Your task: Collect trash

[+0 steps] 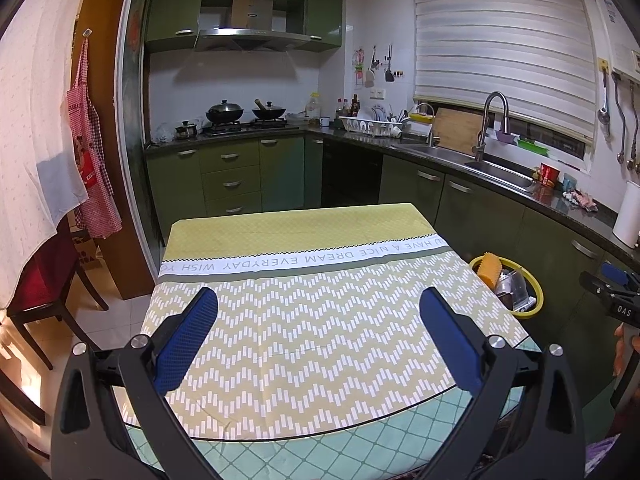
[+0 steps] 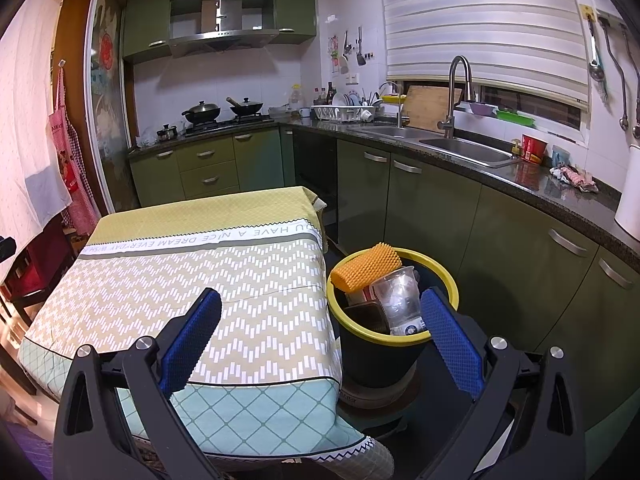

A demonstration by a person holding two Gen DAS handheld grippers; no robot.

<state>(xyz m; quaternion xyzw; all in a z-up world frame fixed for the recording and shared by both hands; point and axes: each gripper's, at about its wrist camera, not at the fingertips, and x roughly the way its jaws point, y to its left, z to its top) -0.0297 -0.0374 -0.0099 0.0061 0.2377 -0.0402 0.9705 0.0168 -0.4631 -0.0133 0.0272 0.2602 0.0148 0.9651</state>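
Beside the cloth-covered worktop [image 2: 200,280], a yellow-rimmed black bin [image 2: 394,344] is seen holding a clear plastic cup [image 2: 400,300] tilted mouth-up and an orange bristled brush [image 2: 366,267] slanting up-right, while both blue-padded tongs [image 1: 318,336] [image 2: 320,336] are spread wide, empty.

Tablecloth [image 1: 320,320]: "HAVE A NICE DREAM EVERYDAY"

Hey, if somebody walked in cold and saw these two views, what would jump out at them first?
Probably the black bin with the yellow rim on the floor to the right of the table, stuffed with an orange bumpy pad and a clear plastic cup. Next, the table's zigzag-patterned cloth, with nothing lying on it. Both the left gripper and the right gripper hang open and hold nothing.
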